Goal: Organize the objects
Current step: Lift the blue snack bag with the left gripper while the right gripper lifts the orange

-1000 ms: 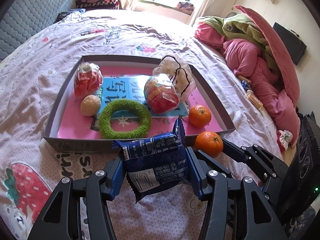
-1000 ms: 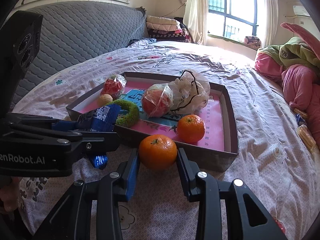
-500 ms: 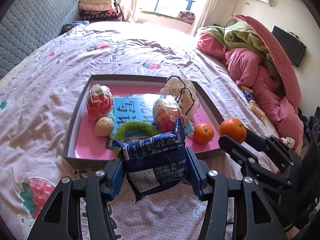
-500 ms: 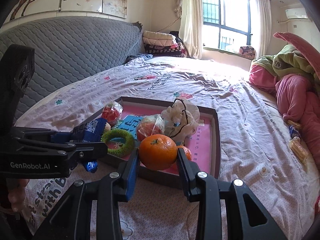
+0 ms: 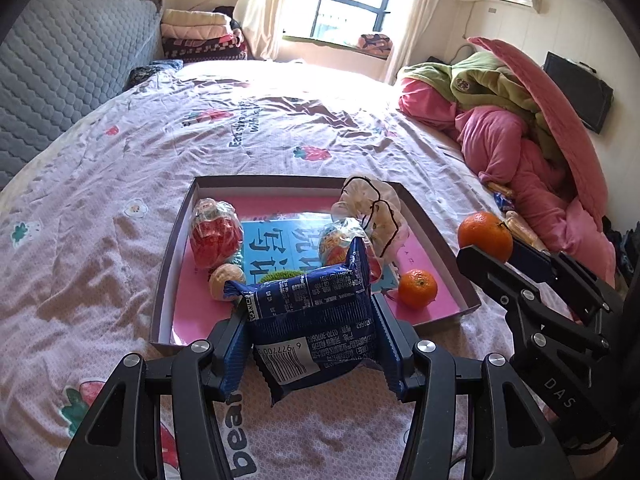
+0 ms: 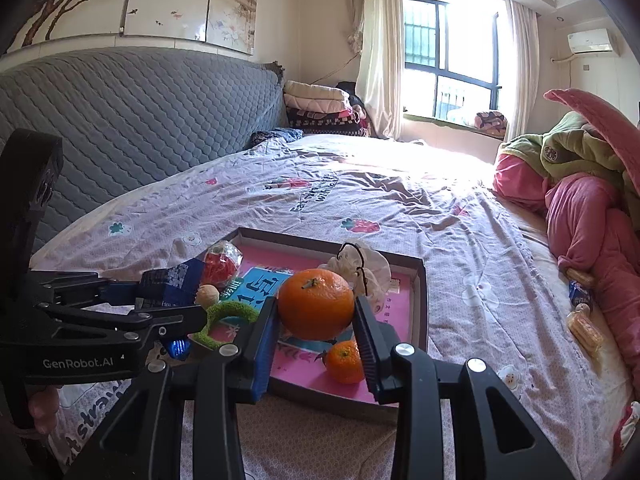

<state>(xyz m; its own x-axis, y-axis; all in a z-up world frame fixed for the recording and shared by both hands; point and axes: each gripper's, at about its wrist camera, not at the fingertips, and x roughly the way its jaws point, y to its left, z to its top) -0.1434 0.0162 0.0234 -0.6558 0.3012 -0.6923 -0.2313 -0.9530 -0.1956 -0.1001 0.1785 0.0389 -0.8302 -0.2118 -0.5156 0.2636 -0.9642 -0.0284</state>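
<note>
1. The left gripper [image 5: 312, 344] pinches a blue snack packet [image 5: 314, 320]; it has risen off the bed [image 5: 100, 220] and now hangs before the tray's near edge.
2. The right gripper [image 6: 316, 338] clamps an orange [image 6: 316, 304], likewise lifted over the last second, at about 3 o'clock of the tray [image 5: 436, 236].
3. With both items airborne, they likely go into the tray beside the small orange [image 5: 417, 288] and green ring [image 6: 230, 312].

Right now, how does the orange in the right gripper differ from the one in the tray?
The held orange is clamped between the right gripper pads, off the bed; the tray orange lies loose on the pink tray floor. The held orange looks larger and shows its stem. Both are round and orange-skinned.
</note>
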